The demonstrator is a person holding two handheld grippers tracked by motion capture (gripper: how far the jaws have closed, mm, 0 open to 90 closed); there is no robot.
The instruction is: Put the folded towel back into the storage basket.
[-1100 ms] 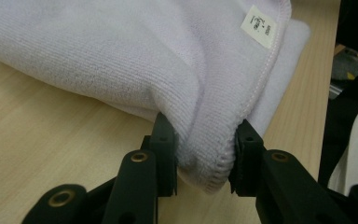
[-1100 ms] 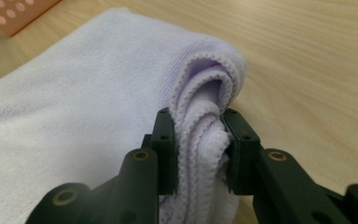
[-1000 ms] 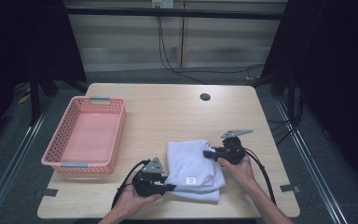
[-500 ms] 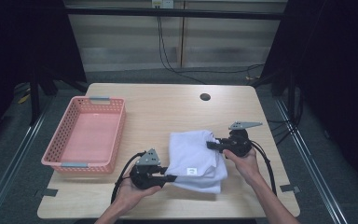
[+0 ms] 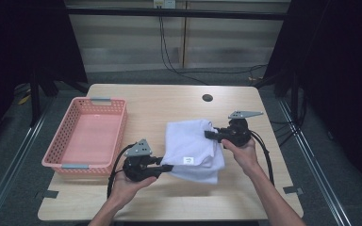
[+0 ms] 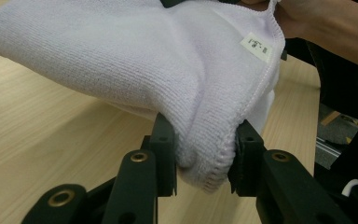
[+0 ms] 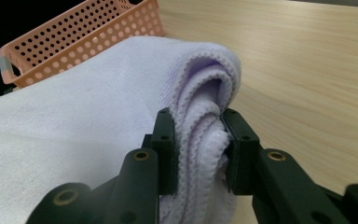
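Towel (image 5: 191,148) folded, white; left gripper (image 5: 166,168) clamps near edge; right gripper (image 5: 209,134) clamps far corner.

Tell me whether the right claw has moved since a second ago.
Yes. In the high view the right claw, shut on the towel, has shifted up-frame, nearer the dark hole in the table.

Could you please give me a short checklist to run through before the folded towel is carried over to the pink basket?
1. Left gripper clamped on the towel edge: ok, cloth pinched between both pads.
2. Right gripper clamped on the folded layers: ok.
3. Towel clear of the table: cannot tell, the lower fold may touch.
4. Pink basket empty: ok.
5. Path to the basket clear: ok.
6. Fold holding together: ok.
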